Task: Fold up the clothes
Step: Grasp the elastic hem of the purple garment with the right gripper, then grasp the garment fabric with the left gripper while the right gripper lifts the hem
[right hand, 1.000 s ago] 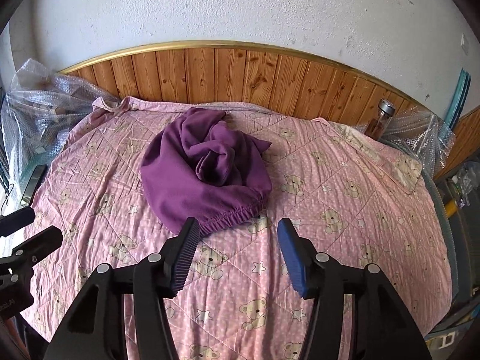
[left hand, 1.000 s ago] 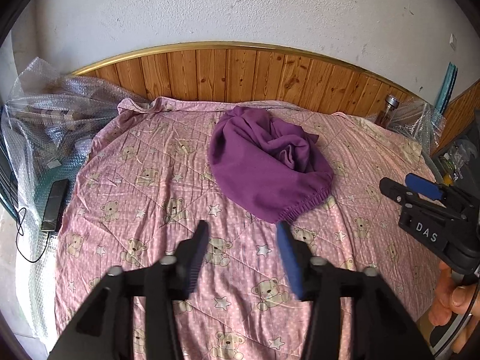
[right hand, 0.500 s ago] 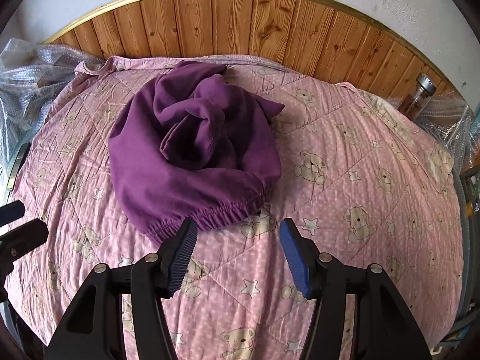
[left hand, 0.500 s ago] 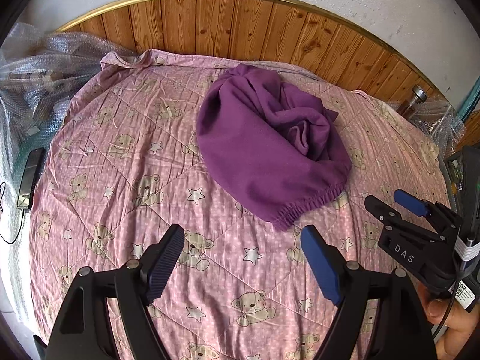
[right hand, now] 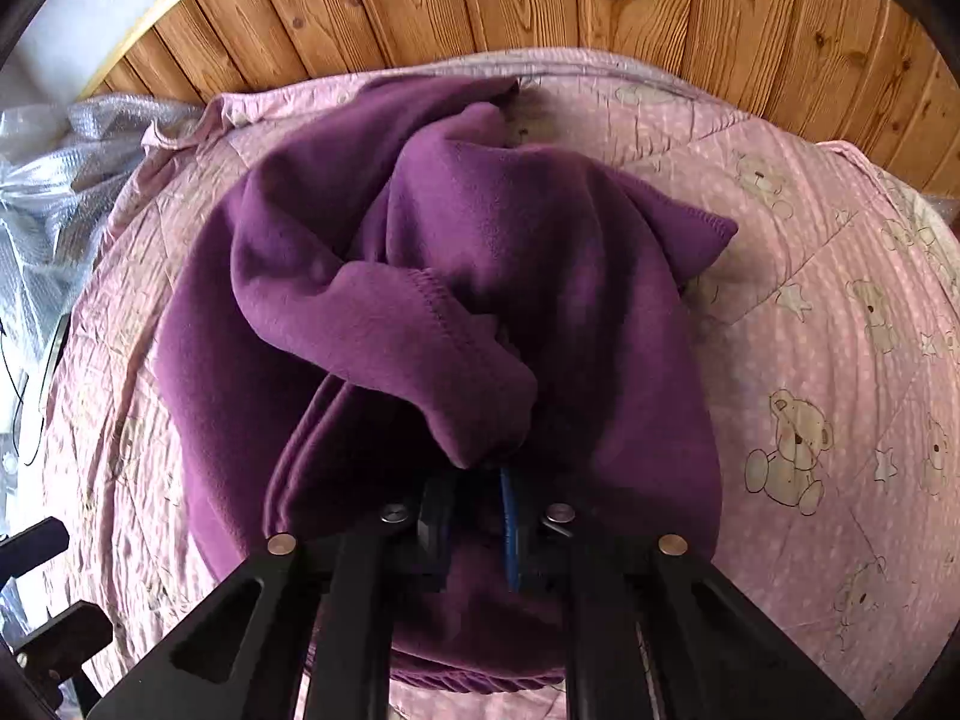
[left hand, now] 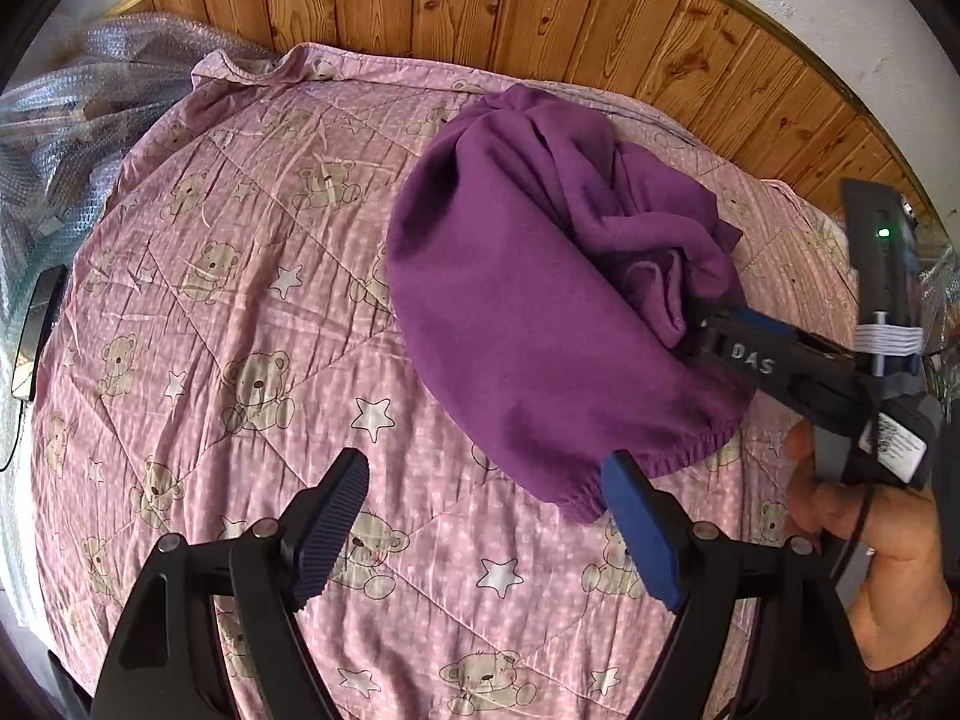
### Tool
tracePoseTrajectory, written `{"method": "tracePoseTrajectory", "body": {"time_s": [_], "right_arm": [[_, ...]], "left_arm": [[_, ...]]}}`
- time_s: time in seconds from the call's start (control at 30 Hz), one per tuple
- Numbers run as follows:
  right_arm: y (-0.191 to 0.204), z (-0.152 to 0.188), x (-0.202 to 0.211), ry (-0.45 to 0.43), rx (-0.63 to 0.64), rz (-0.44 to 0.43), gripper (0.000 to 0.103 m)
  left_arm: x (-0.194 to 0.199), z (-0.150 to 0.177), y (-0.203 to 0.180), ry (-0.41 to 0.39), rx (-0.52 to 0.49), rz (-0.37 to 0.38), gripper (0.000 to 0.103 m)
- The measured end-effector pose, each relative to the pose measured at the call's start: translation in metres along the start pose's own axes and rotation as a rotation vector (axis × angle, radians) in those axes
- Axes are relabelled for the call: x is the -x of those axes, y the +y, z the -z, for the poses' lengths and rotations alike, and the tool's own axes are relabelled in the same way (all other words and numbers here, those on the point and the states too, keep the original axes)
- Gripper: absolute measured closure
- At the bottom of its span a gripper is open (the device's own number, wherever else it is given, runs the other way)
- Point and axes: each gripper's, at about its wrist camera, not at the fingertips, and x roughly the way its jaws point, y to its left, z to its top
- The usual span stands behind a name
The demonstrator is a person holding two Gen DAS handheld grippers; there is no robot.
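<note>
A crumpled purple fleece garment (left hand: 528, 300) lies on the pink teddy-bear quilt (left hand: 240, 312), its elastic hem toward me. My left gripper (left hand: 486, 498) hovers open just in front of the hem, its right finger beside the hem's corner. In the left wrist view my right gripper (left hand: 699, 324) reaches in from the right, held by a hand (left hand: 870, 546), and pinches a fold on top of the pile. In the right wrist view the garment (right hand: 420, 300) fills the middle, and the right gripper (right hand: 480, 480) is shut on a bunched fold, fingertips buried in cloth.
A wooden headboard (left hand: 540, 6) curves behind the bed. Bubble wrap (left hand: 66, 120) is piled at the left, with a dark phone-like device (left hand: 36, 324) below it at the bed's left edge. Bare quilt (right hand: 840, 360) lies right of the garment.
Both grippers moved forward to the garment. The right gripper went from open in front of the hem to shut on a top fold. The left stayed open, now at the hem.
</note>
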Motion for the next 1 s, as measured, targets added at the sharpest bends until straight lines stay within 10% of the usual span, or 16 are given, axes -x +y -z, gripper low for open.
{"method": "tracePoseTrajectory", "body": {"time_s": [0.2,0.43,0.5,0.73,0.83,1.0], "right_arm": [[-0.049,0.013,0.154,-0.323,-0.099,0.038,0.096],[-0.12,0.05,0.102,-0.097,-0.262,0.109,0.096],[-0.132,0.052,0.117,-0.144,-0.299,0.113,0.096],[-0.201,0.017,0.216,-0.44,-0.377,0.262,0.096],[-0.23,-0.004,0.177,-0.328,-0.4,0.338,0.096],[-0.237,-0.005,0.102,-0.066,-0.396,0.378,0.085]], "left_arm": [[-0.041,-0.006,0.004,0.031,0.097,0.085,0.022],[-0.106,-0.019,-0.034,0.027,0.094,0.061,0.022],[-0.105,-0.024,-0.04,-0.012,0.067,0.048,0.092],[0.023,-0.048,0.085,-0.212,0.128,0.041,0.098],[0.067,-0.048,0.162,-0.266,0.177,-0.105,0.097],[0.026,-0.023,0.214,-0.136,0.172,-0.206,0.097]]}}
